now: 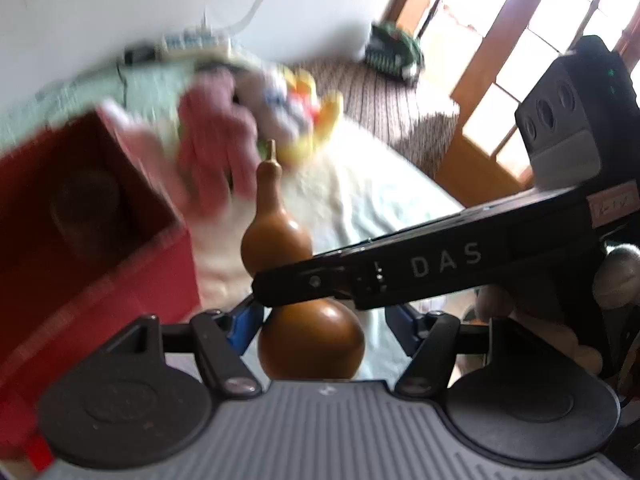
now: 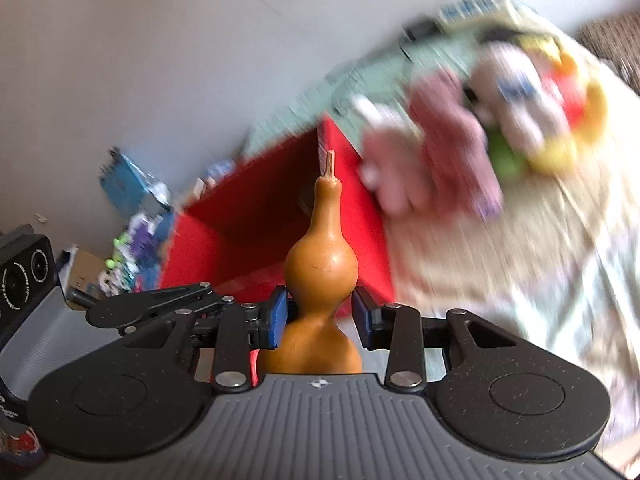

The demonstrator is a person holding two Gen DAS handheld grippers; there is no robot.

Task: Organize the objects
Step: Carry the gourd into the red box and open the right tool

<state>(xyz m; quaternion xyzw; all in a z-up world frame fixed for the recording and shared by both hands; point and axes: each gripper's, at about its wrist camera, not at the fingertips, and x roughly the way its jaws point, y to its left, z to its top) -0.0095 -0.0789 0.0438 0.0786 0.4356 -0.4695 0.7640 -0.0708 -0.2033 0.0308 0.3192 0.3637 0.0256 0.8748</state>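
Right tongs (image 2: 320, 316) pinch the gourd (image 2: 322, 264) at its waist; left tongs (image 1: 320, 320) flank its base (contact unclear); red box (image 2: 256, 216) and plush toys (image 2: 500, 120) just behind.

We cannot make out the soft toys (image 1: 256, 120) heaped at the far edge of the bed (image 1: 380, 200): motion blur melts them into pink, white and yellow smears. The red box (image 1: 92, 248) is cut off by the left edge of the left wrist view, its inside dim. The right gripper's arm (image 1: 420, 268) crosses the gourd (image 1: 312, 336) there, hiding its waist, so we cannot tell whether the left gripper's pads (image 1: 244, 328) touch it. The gourd's base is hidden behind the gripper body in both views.
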